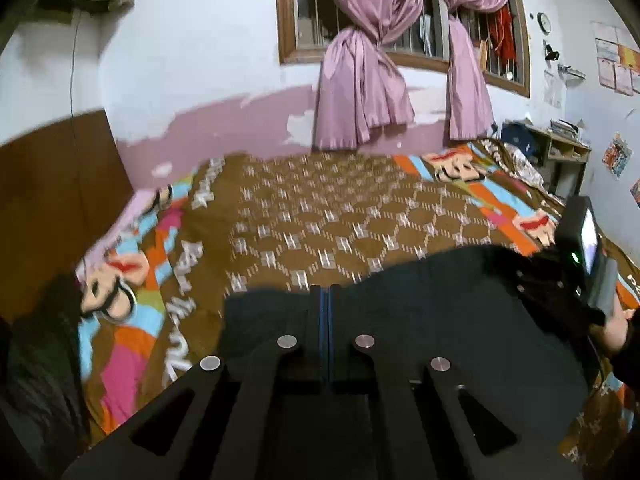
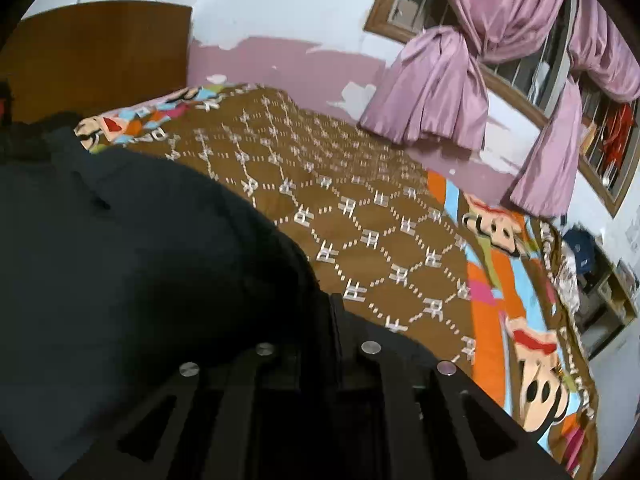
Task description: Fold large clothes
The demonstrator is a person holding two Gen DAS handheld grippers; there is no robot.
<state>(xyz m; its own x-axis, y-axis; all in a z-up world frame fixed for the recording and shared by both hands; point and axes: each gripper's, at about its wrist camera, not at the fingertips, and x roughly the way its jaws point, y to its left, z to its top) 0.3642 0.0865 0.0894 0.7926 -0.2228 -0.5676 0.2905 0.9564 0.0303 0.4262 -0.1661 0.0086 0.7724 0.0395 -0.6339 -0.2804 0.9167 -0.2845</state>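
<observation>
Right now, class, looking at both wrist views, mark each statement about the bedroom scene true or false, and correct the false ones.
1. The left tongs are shut on the dark garment. True.
2. The bedspread is plain white. False: it is brown with a pale lattice pattern and colourful cartoon borders.
3. The curtains are pink and knotted. True.
4. The garment lies neatly folded by the window. False: it is unfolded, held up over the bed's near edge, with the right tongs at its edge.
</observation>
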